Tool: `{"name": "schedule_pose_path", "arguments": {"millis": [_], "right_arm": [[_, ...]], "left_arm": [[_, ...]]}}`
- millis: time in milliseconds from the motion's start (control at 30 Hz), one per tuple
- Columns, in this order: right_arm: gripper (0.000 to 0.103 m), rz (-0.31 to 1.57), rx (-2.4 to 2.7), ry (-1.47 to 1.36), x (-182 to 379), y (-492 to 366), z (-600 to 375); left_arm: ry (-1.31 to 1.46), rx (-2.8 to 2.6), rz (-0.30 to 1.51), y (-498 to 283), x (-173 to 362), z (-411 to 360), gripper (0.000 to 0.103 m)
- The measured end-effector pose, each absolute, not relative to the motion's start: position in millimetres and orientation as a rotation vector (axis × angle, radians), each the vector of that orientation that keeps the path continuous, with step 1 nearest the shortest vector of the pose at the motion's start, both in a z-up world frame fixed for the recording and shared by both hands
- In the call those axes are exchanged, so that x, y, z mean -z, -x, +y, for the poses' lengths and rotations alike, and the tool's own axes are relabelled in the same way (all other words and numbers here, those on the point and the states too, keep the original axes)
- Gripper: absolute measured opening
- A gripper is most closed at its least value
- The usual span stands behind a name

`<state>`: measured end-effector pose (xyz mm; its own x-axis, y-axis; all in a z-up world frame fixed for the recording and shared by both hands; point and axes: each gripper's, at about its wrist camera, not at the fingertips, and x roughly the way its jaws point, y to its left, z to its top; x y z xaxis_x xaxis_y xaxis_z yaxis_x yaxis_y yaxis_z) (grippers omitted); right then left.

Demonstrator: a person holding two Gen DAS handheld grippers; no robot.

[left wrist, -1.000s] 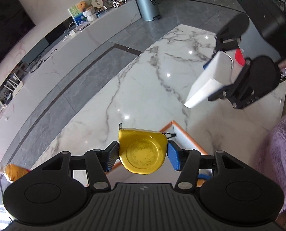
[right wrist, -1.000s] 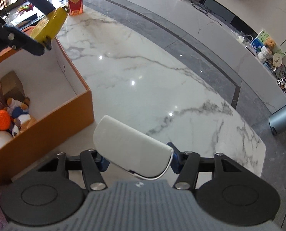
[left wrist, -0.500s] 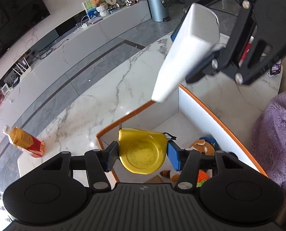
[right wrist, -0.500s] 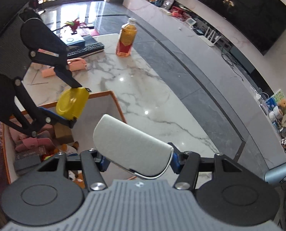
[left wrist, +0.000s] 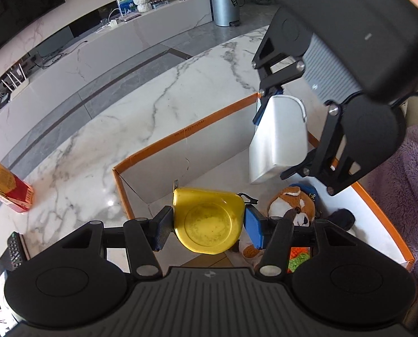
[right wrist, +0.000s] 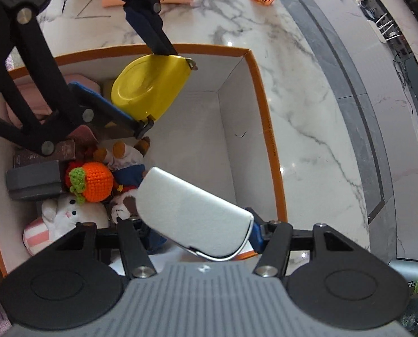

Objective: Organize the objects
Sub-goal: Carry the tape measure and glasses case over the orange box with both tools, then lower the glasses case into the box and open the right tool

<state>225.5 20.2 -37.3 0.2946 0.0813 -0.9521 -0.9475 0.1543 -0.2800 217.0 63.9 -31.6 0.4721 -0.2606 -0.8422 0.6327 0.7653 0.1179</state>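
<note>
A yellow tape measure (left wrist: 209,223) is sitting clamped flat between the blue pads of the left gripper (left wrist: 207,224), which is pointing steeply down over the near corner of an orange-rimmed box (left wrist: 186,139); the case is hanging above the box's open white floor, clear of both inner walls there. The right gripper (right wrist: 197,221) is gripping a white case (right wrist: 192,213) by its sides, and the case is slanting across the jaws, its rounded end reaching out over the toys in the box. Seen from the left wrist, the white case (left wrist: 279,137) is hanging inside the far corner of the box, close to the orange rim but whether it touches cannot be told. The two held things are staying well apart from each other. In the box, the right half as the right wrist sees it is lying bare, while the left half is crowded: an orange crocheted fruit (right wrist: 92,181) is resting against a fox plush (right wrist: 124,154), a white bunny plush (right wrist: 65,216) is lying just below them, and a dark grey box (right wrist: 33,179) is sitting beside a brown box (right wrist: 63,151) along the left wall. The box is standing on a marble table (left wrist: 152,106), whose surface around the far rim is open. A drink carton (left wrist: 6,185) is standing near the table's left edge, well away from the box, and a remote control (left wrist: 13,250) is lying at that edge nearer the camera.
</note>
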Motion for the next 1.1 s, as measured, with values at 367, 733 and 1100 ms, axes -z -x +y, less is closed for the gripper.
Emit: {"name": "schedule_pose_path", "arguments": {"millis": [367,733,1100], "right_arm": [[0.060,0.932,-1.031,1.051,54.7,-252.1,36.7],[0.060,0.827,-1.114,1.104,89.1,-250.5,56.7],[0.061,0.723,-1.092,1.230,108.4,-241.2,46.7]], "left_arm": [[-0.472,0.601,0.984,-232.3,53.2,67.8,0.064],[-0.524,0.543,1.082,-224.6,52.4,67.7,0.063],[-0.509,0.535,1.077,-228.1,54.6,60.8,0.063]]}}
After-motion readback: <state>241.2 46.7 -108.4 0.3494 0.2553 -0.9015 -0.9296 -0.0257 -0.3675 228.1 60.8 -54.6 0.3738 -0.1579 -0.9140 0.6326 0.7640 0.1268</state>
